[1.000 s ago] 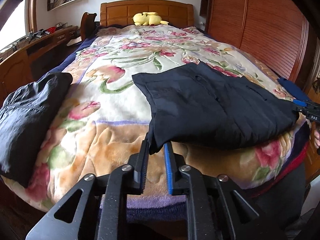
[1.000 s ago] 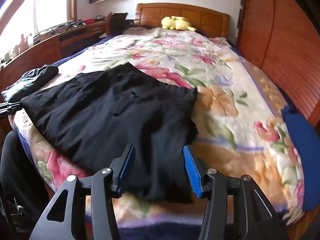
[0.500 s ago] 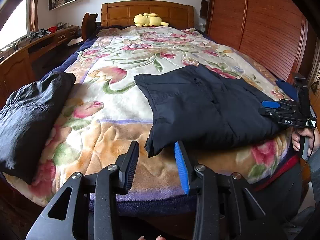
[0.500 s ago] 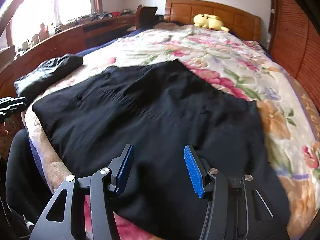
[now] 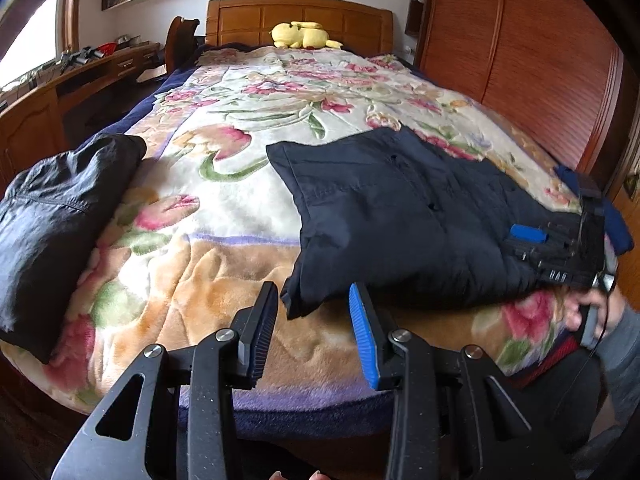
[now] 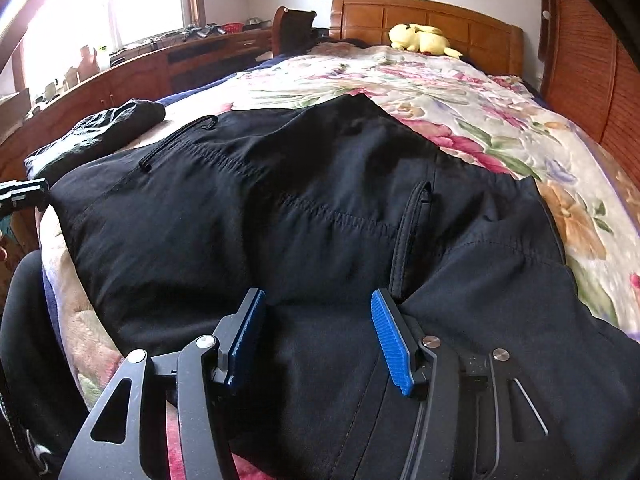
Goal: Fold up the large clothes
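Note:
A large black garment [image 5: 400,216] lies folded flat on the flowered blanket [image 5: 224,208] near the foot of the bed. My left gripper [image 5: 316,308] stands open at the bed's edge. The garment's near left corner [image 5: 296,304] lies loose on the blanket just beyond its fingertips, and neither pad touches it. My right gripper [image 6: 318,304] hovers low over the garment's [image 6: 304,208] right part, beside a pocket flap [image 6: 412,232]. Its jaws are opening, with cloth beneath them and nothing pinched. The left wrist view shows the right gripper [image 5: 560,252] lying over the garment's right edge.
A second dark garment [image 5: 60,216] lies folded at the bed's left edge. A blue cloth [image 5: 616,224] sits at the right edge by the wooden wardrobe [image 5: 540,60]. A yellow plush toy [image 5: 304,36] rests by the headboard. A wooden desk [image 6: 132,76] runs along the left.
The left gripper opened and let go of the garment's corner, which now lies on the blanket. The right gripper came down and in from the right edge, over the garment.

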`<state>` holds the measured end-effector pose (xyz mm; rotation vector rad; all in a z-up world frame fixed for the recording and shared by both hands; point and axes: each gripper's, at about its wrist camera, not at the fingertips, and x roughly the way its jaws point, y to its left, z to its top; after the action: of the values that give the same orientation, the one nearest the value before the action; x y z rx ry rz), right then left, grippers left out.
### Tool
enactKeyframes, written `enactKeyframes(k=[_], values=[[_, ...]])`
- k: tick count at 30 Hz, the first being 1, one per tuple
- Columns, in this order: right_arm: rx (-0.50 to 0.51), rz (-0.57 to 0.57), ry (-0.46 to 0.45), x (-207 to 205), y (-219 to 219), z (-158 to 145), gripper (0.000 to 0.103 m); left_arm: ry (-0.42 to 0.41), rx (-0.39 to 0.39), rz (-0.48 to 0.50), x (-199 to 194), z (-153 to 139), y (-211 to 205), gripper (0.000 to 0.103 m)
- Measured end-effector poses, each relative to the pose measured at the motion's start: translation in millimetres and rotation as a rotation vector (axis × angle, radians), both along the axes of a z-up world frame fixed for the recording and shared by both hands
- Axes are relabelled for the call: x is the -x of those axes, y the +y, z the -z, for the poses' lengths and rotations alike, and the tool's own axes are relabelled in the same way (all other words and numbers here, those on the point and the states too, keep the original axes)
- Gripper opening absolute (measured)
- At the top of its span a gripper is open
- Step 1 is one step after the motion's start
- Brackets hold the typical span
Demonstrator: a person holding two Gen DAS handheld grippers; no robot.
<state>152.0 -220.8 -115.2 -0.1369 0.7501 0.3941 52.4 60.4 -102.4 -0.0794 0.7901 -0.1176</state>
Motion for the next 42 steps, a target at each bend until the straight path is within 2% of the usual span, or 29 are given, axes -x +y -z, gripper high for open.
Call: enactKeyframes(k=[4,8,24,27,29,31,42], values=[[-0.016,0.002,-0.022,7,-3,1,0.057,-0.005,0.039,-0.015,-8,-3,2,0.038],[-0.016,0.005,-0.05,12,-3,2,0.057,-0.011,0.039,-0.017,-17,-6,-3,0.038],[-0.047,0.001,-0.098,23,-7,8,0.057,0.125,0.005,-0.063,-31,40,-9,0.038],[-0.051,0.001,-0.106,25,-8,9,0.057,0.135,-0.025,-0.072,-33,41,-12,0.041],[-0.056,0.0,-0.109,25,-9,9,0.057,0.145,-0.05,-0.093,-35,44,-13,0.048],[-0.055,0.001,-0.111,26,-9,9,0.057,0.159,-0.04,-0.1,-39,46,-10,0.05],[-0.048,0.0,-0.101,25,-9,6,0.058,0.138,-0.032,-0.114,-37,49,-10,0.05]])
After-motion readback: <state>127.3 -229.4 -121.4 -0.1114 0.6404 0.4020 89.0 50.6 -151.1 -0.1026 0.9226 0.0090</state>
